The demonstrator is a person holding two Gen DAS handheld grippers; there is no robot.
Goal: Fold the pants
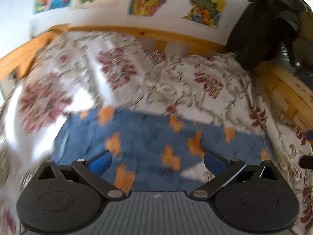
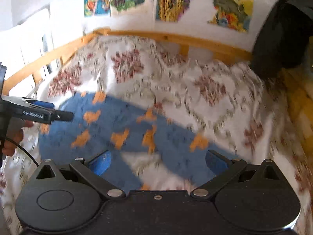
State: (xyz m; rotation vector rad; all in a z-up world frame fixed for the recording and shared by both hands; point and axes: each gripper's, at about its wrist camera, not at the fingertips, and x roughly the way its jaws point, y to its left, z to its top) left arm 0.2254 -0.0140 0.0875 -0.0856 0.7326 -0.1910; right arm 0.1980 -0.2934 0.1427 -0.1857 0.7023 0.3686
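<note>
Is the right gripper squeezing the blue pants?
No, the right gripper is open, its blue fingers spread apart above the pants.

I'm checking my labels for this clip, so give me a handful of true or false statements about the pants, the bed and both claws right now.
1. The pants are blue with orange shapes. True.
2. The pants hang over the wooden bed rail. False: they lie on the flowered bedspread.
3. Both claws are open and hold nothing. True: the left claw and the right claw have their fingers spread, with nothing between them.
4. The wall behind the bed is bare. False: colourful pictures hang on it.
5. Dark clothing hangs at the right end of the bed. True.
</note>
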